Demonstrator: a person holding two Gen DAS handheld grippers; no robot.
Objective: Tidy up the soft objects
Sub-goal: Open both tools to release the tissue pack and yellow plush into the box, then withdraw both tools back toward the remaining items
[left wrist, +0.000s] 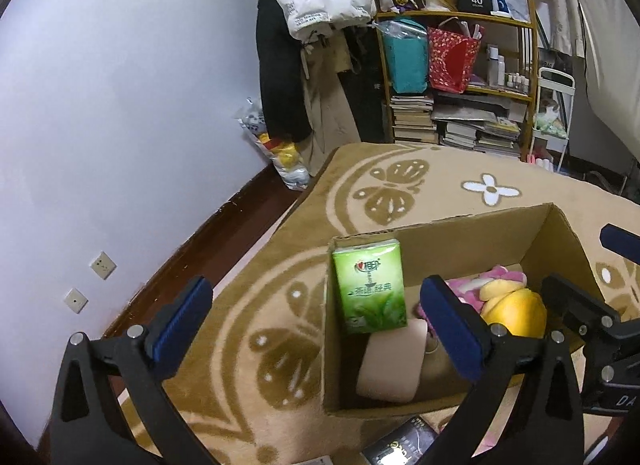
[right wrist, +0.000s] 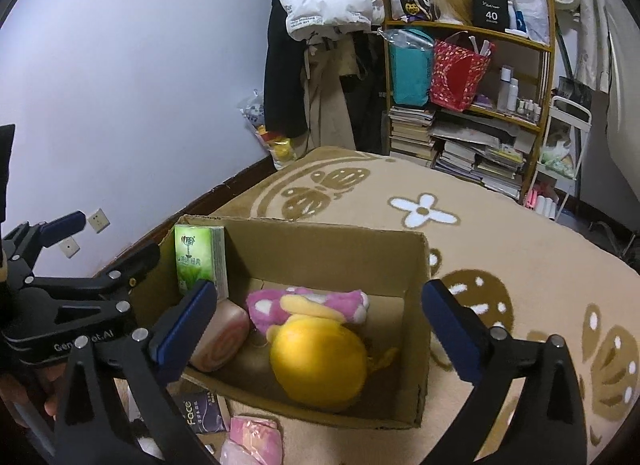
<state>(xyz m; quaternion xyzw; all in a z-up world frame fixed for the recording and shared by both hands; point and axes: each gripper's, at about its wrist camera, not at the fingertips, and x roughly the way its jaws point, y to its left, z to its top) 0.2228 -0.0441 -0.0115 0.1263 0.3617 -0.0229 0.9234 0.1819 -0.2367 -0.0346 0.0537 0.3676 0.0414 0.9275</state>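
Both tongs are spread apart and empty: left gripper (left wrist: pixel 316 325) and right gripper (right wrist: pixel 316 325) hover over the cardboard box (right wrist: pixel 344 243) on the patterned blanket (right wrist: pixel 500 265).

In the box: green tissue pack (left wrist: pixel 368 285) upright at the far-left corner, swirl-roll squishy (right wrist: pixel 220 335) at the near-left edge, pink plush (right wrist: pixel 276 311) mid-box, yellow plush ball (right wrist: pixel 318 361) against the near wall.

Handling guess: all light and squashy. Pinch the plush across its bulk, the slick-wrapped tissue pack by its flat faces.

Only the right wrist view shows the roll's swirl and a dark "Face" pack (right wrist: pixel 202 413) and pink packet (right wrist: pixel 252 439) outside the near wall. The left view shows the roll as a plain beige block.
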